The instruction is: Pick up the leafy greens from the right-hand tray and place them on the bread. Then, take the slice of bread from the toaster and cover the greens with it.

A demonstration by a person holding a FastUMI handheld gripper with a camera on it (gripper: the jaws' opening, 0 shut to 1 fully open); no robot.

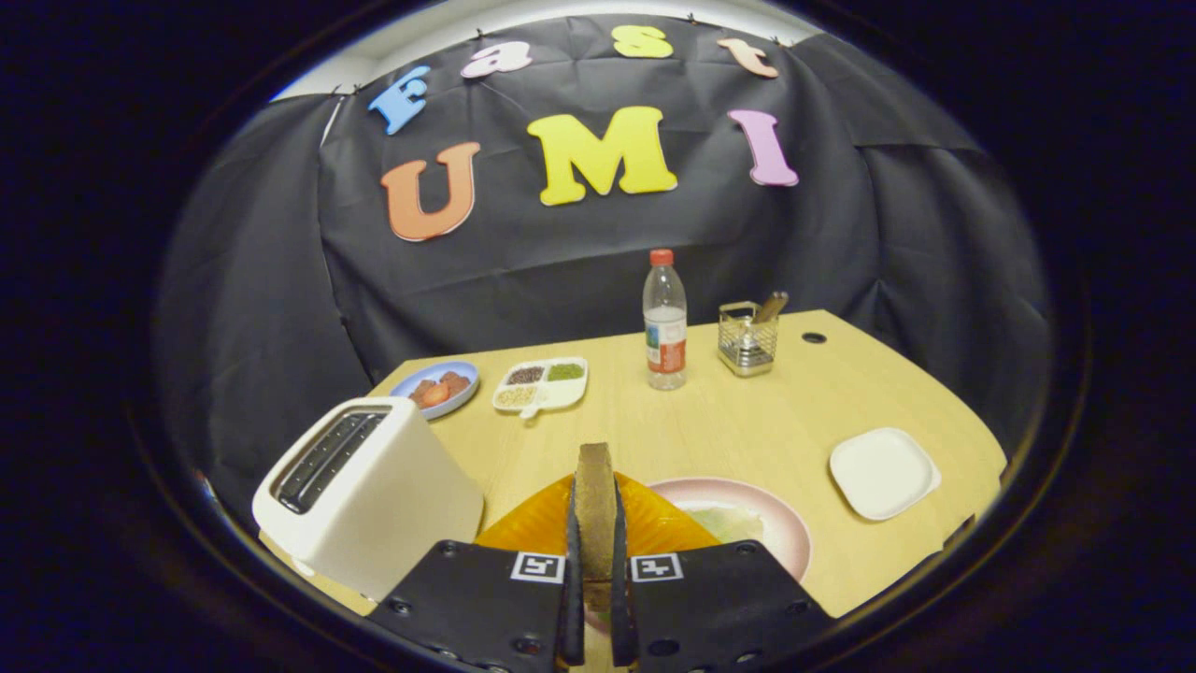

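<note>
The tool (595, 561) is closed narrow on a slice of bread (595, 509), both fingers pressing its flat faces so that it stands on edge between them, crust end pointing away. Bread like this is light and fairly stiff if toasted, but it crumbles and dents under a hard squeeze. The hold across the two faces looks sound, and a gentle grip should be enough to carry it.

Just beyond the fingers and slightly right lies a pink plate (780, 523) with pale leafy greens (733, 523) on it. Whether a lower slice sits under them I cannot tell. The greens are soft, limp and easily pushed aside, so the slice would best come down flat and from above, not sliding in. An orange thing (523, 528) lies right under the fingers, touching the plate's left side; what it is I cannot make out.

The toaster (374, 491) stands near on the left, its slots appearing empty. A white square tray (883, 472) sits bare on the right. Far across the table (654, 421) are a blue dish (416, 385) of reddish food, a divided tray (542, 383) of seeds or grains, a water bottle (664, 322) and a wire basket (747, 338). The table is smooth pale wood, level and hard, with a cable hole (814, 336) near its far right. Black cloth walls the booth closely behind.
</note>
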